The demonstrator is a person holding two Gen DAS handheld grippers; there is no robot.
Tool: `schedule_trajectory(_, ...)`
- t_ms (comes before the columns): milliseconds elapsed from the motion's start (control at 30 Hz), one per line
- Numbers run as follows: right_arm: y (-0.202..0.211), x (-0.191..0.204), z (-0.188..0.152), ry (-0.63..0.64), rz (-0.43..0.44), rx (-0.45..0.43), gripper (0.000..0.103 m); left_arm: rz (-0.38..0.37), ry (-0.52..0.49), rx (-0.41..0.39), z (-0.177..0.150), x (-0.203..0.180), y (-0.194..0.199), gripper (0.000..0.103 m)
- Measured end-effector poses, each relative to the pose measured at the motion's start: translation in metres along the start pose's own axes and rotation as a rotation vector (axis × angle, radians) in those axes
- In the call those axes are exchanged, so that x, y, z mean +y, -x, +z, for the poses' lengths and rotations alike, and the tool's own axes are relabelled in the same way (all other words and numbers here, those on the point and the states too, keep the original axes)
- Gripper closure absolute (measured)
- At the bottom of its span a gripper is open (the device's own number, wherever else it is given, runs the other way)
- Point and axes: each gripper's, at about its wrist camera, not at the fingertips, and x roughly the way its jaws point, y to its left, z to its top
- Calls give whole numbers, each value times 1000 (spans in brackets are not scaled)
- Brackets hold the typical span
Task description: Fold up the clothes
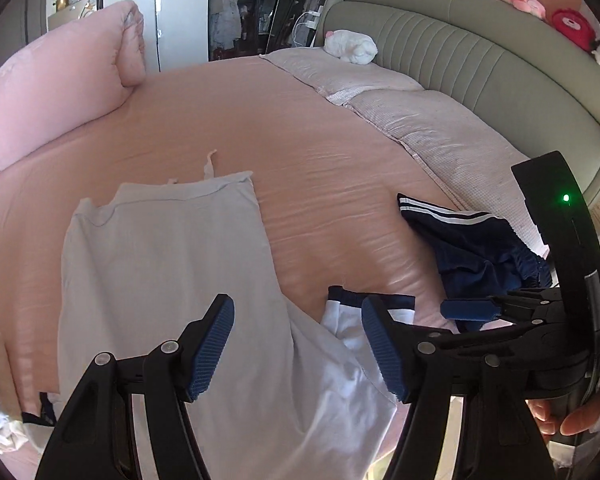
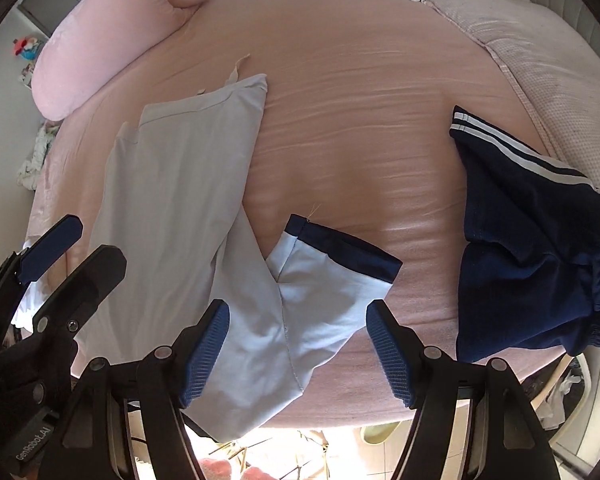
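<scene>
The shirt (image 2: 172, 216) lies flat on the bed (image 2: 360, 92), its sleeve (image 2: 324, 276) splayed toward the shorts (image 2: 528, 248). Both tools, left (image 1: 298, 346) and right (image 2: 298, 350), are spread and hold nothing. Risk: pinching 1 layer only, or catching the bedsheet, skews the fold.

The white shirt's (image 2: 172, 216) hem is running under the grippers (past the bottom edge); the navy shorts' (image 1: 472, 248) waistband is hiding behind the right gripper (image 1: 466, 309).

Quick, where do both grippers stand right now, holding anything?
Left gripper: jaws open, holding nothing, above the white shirt.
Right gripper: jaws open, holding nothing, above the shirt's sleeve.
</scene>
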Motion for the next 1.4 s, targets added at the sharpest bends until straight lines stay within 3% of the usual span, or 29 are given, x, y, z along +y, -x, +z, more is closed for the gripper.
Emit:
schedule_trajectory(67, 2, -10, -12, -67, 31, -77, 32, -38, 5, 13, -13, 3, -3, 38)
schedule_trajectory(133, 0, -33, -34, -195, 236, -122, 32, 31, -46, 28, -26, 0, -6, 38)
schedule_trajectory(200, -13, -48, -50, -273, 347, -109, 32, 117, -116, 42, -38, -7, -7, 38)
schedule_trajectory(300, -33, -58, -62, -310, 323, -69, 32, 133, -161, 51, -52, -15, -13, 38)
schedule_trajectory(400, -46, -71, -70, -393, 383, -53, 32, 107, -185, 93, -63, -25, -24, 38)
schedule_trajectory(467, -54, -80, -74, -466, 450, -39, 32, 70, -198, 106, -70, -31, -28, 38)
schedule_trajectory(633, -65, -86, -83, -527, 480, -37, 33, -61, -162, 115, -80, -34, -36, 38)
schedule_trajectory(833, -85, -98, -97, -647, 597, -54, 57, -137, -74, 75, -89, -29, -37, 38)
schedule_trajectory(1100, -104, -95, -86, -607, 686, -53, 64, -38, -188, 82, -99, -45, -44, 38)
schedule_trajectory(1133, -105, -95, -86, -600, 682, -57, 68, -30, -196, 83, -100, -46, -45, 38)
schedule_trajectory(1200, -110, -99, -91, -616, 653, -56, 97, -18, -219, 88, -101, -49, -46, 38)
schedule_trajectory(1233, -114, -103, -96, -644, 669, -59, 103, -11, -231, 90, -102, -50, -46, 38)
schedule_trajectory(1333, -123, -116, -105, -708, 767, -77, 103, 10, -254, 94, -104, -52, -48, 38)
schedule_trajectory(1400, -121, -112, -102, -694, 730, -71, 103, 15, -257, 96, -104, -53, -49, 38)
